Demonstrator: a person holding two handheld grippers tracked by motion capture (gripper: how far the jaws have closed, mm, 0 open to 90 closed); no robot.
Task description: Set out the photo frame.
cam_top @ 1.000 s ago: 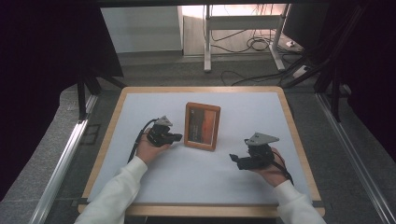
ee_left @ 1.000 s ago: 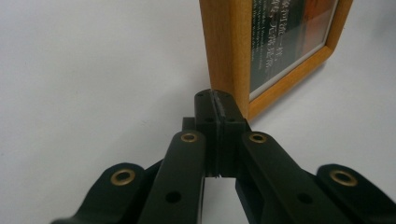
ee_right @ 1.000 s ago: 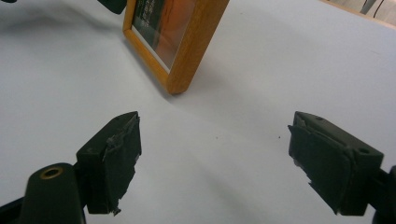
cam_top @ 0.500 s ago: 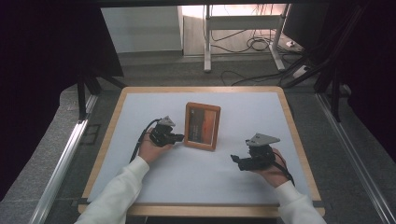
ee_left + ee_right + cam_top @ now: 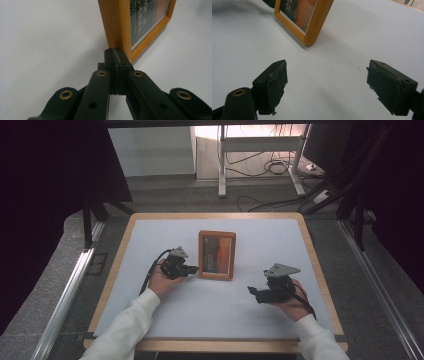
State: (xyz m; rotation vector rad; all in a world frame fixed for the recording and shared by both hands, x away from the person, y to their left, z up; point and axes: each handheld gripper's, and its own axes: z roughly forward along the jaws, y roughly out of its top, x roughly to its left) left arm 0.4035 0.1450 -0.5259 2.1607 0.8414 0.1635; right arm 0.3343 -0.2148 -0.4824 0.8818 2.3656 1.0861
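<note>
A wooden picture frame (image 5: 216, 255) with a dark and orange picture stands in the middle of the white table top (image 5: 210, 310). My left gripper (image 5: 194, 268) is at the frame's left side. Its jaws are shut together with nothing between them. In the left gripper view the closed tips (image 5: 117, 53) sit right against the frame's (image 5: 117, 25) wooden edge near a lower corner. My right gripper (image 5: 252, 291) rests to the right of the frame, pointing left. Its jaws (image 5: 337, 85) stand wide open over bare table, and the frame's corner (image 5: 312, 32) lies ahead, apart from them.
The table has a light wood rim (image 5: 320, 270). A metal rail (image 5: 70, 285) runs along its left side, another (image 5: 380, 285) along its right. Cables (image 5: 270, 167) and a stand's legs lie on the floor beyond the far edge.
</note>
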